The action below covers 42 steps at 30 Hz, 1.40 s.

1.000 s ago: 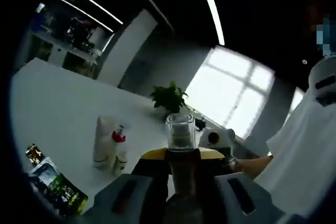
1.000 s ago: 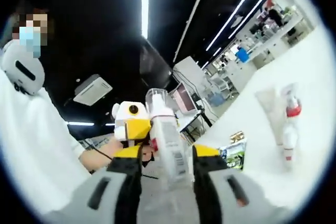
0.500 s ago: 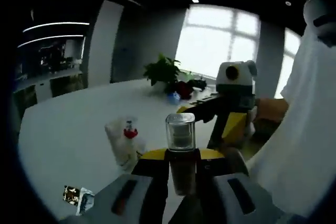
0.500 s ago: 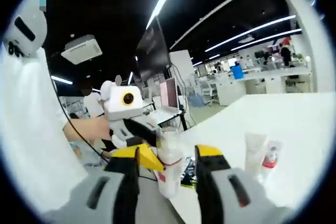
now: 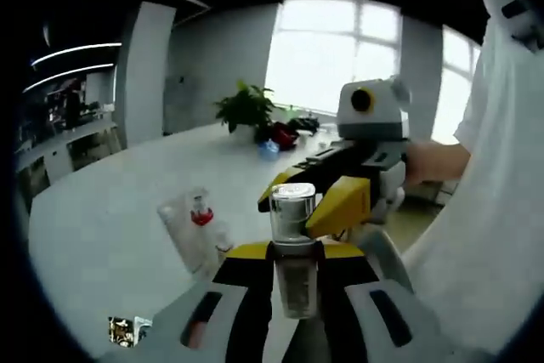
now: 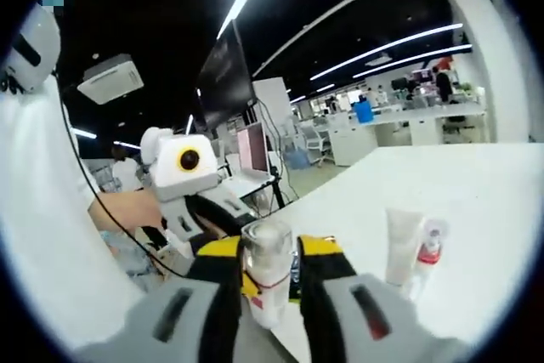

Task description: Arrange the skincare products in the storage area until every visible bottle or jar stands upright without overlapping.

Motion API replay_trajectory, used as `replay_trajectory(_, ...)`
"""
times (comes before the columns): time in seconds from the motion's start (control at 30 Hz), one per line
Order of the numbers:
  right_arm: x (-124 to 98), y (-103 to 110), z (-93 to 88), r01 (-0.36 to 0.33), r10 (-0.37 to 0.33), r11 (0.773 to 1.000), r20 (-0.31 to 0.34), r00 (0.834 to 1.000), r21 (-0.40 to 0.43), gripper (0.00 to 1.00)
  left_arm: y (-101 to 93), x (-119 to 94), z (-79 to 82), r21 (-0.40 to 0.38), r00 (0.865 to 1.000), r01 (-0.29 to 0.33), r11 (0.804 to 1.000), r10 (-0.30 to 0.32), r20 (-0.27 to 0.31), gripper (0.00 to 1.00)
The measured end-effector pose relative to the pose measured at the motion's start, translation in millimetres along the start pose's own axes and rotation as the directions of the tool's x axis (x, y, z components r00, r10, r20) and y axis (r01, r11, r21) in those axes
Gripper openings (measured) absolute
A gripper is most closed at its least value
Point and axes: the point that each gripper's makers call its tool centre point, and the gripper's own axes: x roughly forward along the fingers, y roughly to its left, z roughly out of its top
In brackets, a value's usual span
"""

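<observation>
My left gripper [image 5: 293,257] is shut on a dark-bodied bottle with a clear cap [image 5: 291,208], held upright above the white table [image 5: 110,210]. My right gripper [image 6: 268,252] is shut on a white bottle with a clear cap and a red band [image 6: 266,271]. A white tube [image 6: 399,244] and a small red-collared spray bottle [image 6: 428,248] stand together on the table, also seen from the left as the tube [image 5: 181,229] and spray bottle [image 5: 201,215]. The right gripper's yellow jaws reach in just behind the left bottle's cap.
A small printed sachet [image 5: 124,330] lies near the table's front. A potted plant [image 5: 246,108] and small items stand at the far end by the window. The person's white shirt [image 5: 493,210] fills the right side. Desks and monitors stand beyond the table [image 6: 255,150].
Both views have swung as the hands moved. The two grippers have come closer together, and the right gripper's bottle now stands straighter between narrower jaws. The tube and spray bottle stay put.
</observation>
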Motion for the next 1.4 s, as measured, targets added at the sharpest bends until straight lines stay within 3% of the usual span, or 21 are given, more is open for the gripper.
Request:
replay_trajectory(0.33,0.4,-11.7,3.1,0.105,-0.106,0.99,-0.005,0.994,-0.097,0.21,8.1,10.7,3.1,0.04,1.0,0.019,0.999,-0.018,-0.011,0.17)
replay_trajectory(0.47,1.2,-14.1,5.5,0.121,-0.122,0.986,-0.002,0.993,-0.114,0.21,13.3,19.1,-9.8,0.065,0.998,0.016,0.998,-0.011,-0.066,0.2)
replay_trajectory(0.67,4.8,-21.8,0.6,0.146,-0.158,0.971,-0.05,0.986,-0.192,0.21,24.0,29.4,-28.5,0.108,0.989,0.01,0.994,0.006,-0.145,0.21)
replay_trajectory(0.9,14.0,-31.4,-16.7,0.152,-0.185,0.956,-0.111,0.976,-0.253,0.21,31.7,41.5,-41.8,0.13,0.98,0.044,0.991,-0.017,-0.2,0.19)
replay_trajectory(1.4,24.2,-60.9,-55.2,0.188,-0.233,0.957,-0.198,0.952,-0.223,0.21,58.1,65.3,-83.5,0.154,0.952,0.058,0.986,-0.008,-0.307,0.17)
